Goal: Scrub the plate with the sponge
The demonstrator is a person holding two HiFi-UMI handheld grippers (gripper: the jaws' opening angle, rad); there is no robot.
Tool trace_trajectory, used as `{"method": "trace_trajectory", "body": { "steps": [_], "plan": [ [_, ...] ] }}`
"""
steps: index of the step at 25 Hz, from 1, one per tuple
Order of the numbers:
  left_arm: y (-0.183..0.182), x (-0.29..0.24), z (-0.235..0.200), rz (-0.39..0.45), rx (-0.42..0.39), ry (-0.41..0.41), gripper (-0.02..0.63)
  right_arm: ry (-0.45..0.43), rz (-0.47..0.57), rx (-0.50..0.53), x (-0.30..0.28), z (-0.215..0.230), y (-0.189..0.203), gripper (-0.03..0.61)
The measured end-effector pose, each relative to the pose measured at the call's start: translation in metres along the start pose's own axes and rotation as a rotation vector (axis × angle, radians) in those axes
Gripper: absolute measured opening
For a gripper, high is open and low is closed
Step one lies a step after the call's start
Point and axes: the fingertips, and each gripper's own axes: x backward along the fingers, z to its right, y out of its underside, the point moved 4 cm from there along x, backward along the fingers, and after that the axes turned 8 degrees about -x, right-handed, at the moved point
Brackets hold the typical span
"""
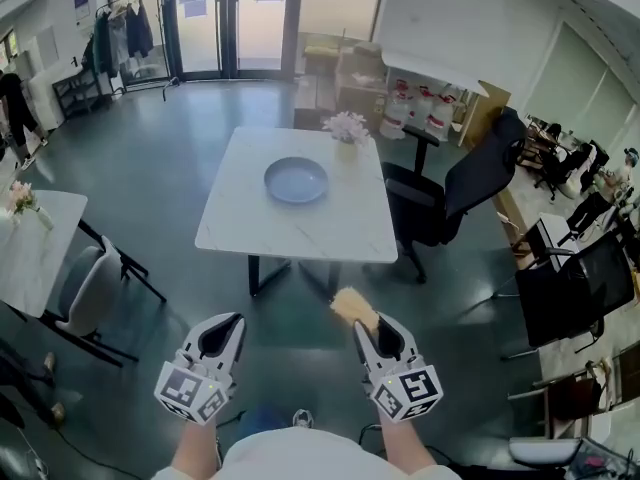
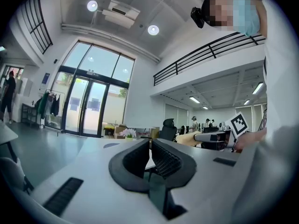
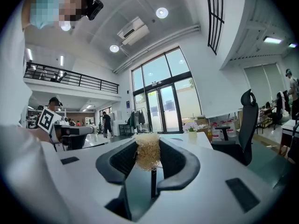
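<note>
So, clamping the straw-yellow sponge (image 3: pixel 147 157) in the right gripper (image 1: pixel 371 330), left gripper (image 2: pixel 150 147) pinched together on nothing, well short of the blue plate (image 1: pixel 296 180) mid-table (image 1: pixel 330 230).

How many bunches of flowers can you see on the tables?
2. One bunch stands on the middle table near the plate; the other bunch on the left table. More may be hidden.

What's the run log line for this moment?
phase: pre-contact | left gripper: jaws shut, empty | right gripper: jaws shut on sponge | plate: on table, no contact yet
</note>
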Motion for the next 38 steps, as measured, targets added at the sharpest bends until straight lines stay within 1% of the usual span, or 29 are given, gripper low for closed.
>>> {"method": "trace_trajectory", "body": {
  "steps": [3,7,13,18,25,30,35,38],
  "plan": [
    [0.006,0.005,0.005,-0.019,0.024,-0.023,0.040,-0.010,-0.016,-0.016,-0.001,0.007,0.004,0.143],
    [0.011,0.002,-0.001,-0.039,0.037,-0.048,0.040,-0.017,-0.033,-0.029,-0.009,0.012,0.007,0.143],
    [0.017,-0.023,-0.023,-0.025,0.049,-0.037,0.040,-0.006,-0.027,-0.045,-0.037,0.024,0.006,0.143],
    [0.021,-0.054,-0.061,-0.031,0.069,-0.015,0.040,0.025,-0.025,-0.050,-0.080,0.036,-0.001,0.143],
    [0.020,-0.094,-0.138,-0.021,0.061,0.016,0.040,0.047,-0.001,-0.058,-0.161,0.040,-0.012,0.143],
    [0.012,-0.118,-0.181,-0.010,0.052,0.051,0.040,0.078,0.023,-0.056,-0.199,0.038,-0.023,0.143],
    [0.014,-0.146,-0.214,-0.003,0.047,0.097,0.040,0.125,0.034,-0.070,-0.226,0.046,-0.025,0.143],
    [0.014,-0.160,-0.226,-0.010,0.062,0.102,0.040,0.142,0.028,-0.081,-0.238,0.051,-0.023,0.143]
  ]
}}
